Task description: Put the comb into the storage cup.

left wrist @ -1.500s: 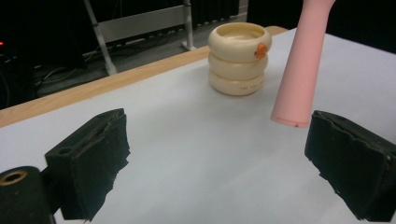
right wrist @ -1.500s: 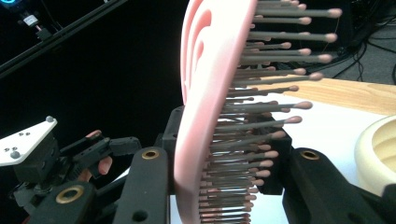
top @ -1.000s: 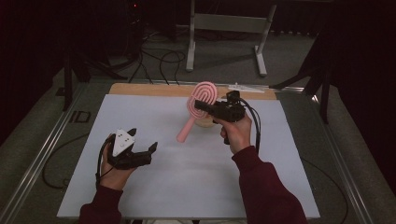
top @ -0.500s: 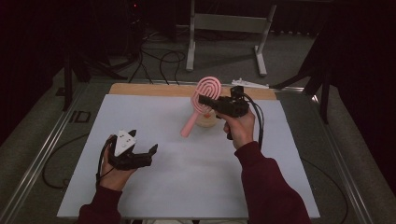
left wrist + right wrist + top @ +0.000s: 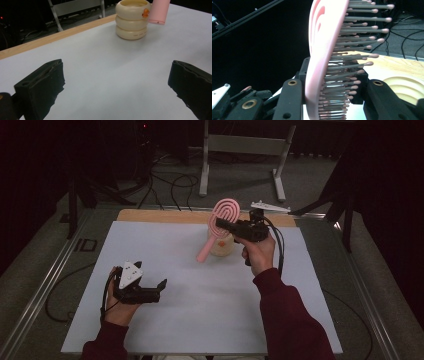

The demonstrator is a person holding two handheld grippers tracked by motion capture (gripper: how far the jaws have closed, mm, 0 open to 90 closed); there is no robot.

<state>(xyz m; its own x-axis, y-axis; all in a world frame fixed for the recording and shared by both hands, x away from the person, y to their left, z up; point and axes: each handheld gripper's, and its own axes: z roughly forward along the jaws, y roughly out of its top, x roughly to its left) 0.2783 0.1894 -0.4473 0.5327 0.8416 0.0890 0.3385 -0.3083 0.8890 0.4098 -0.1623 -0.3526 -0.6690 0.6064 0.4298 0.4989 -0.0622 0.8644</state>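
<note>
In the high view, the right hand-held gripper (image 5: 223, 225) holds a pink hairbrush (image 5: 219, 226) up in the air, over a cream cup (image 5: 222, 246) that stands near the far edge of the white counter (image 5: 210, 310). The jaws pinch the brush by its round head, and the handle hangs down to the left past the side of the cup. A second ago the brush was in almost the same spot, so the right hand has hardly moved. The left hand-held gripper (image 5: 159, 290) sits low on the counter near the person, well apart from the cup, and its jaws have just been opening with nothing between them. I think this means the left one is getting ready to help, maybe to take the handle or to hold the cup. In the left gripper view, the two black jaws stand wide apart at the bottom corners and hold nothing. Far ahead is the cup (image 5: 132, 19), made of three fat rings with a small orange mark, and the end of the pink handle (image 5: 159, 11) hangs just beside its rim. In the right gripper view, the jaws are shut tight on the brush (image 5: 323, 50), with its thin bristles pointing to the right. The top of the cup (image 5: 405, 88) peeks out low on the right
</note>
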